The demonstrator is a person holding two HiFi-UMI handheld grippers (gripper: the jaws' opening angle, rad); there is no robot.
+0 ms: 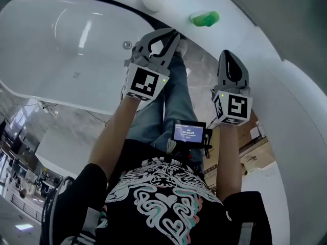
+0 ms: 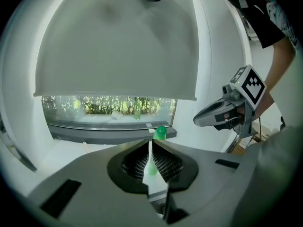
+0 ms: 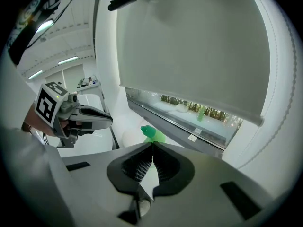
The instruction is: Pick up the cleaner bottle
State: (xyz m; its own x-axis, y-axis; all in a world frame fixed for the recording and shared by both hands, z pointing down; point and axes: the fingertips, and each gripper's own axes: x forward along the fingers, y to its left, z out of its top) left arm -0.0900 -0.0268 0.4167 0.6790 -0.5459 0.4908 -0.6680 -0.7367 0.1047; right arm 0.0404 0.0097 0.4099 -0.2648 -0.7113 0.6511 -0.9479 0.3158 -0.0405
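On the white ledge [image 1: 237, 22] at the far rim of the bathtub [image 1: 51, 50], the green cleaner bottle [image 1: 204, 18] sits well clear of both tools. From the head view it is small and blurred, and no label can be read. From the left gripper view, only the bottle's cap [image 2: 160, 133] shows fully; the body is mostly masked by the jaws. From the right gripper view the bottle [image 3: 152, 134] is likewise cut off below by the jaws.

The left gripper [image 1: 171, 34] has its jaws closed together with nothing between them. The right gripper [image 1: 226, 55] is also closed and empty. Both point toward the bottle, side by side but apart.

A roller blind [image 2: 118, 46] covers most of the window behind. The bathtub's left end runs out of frame.
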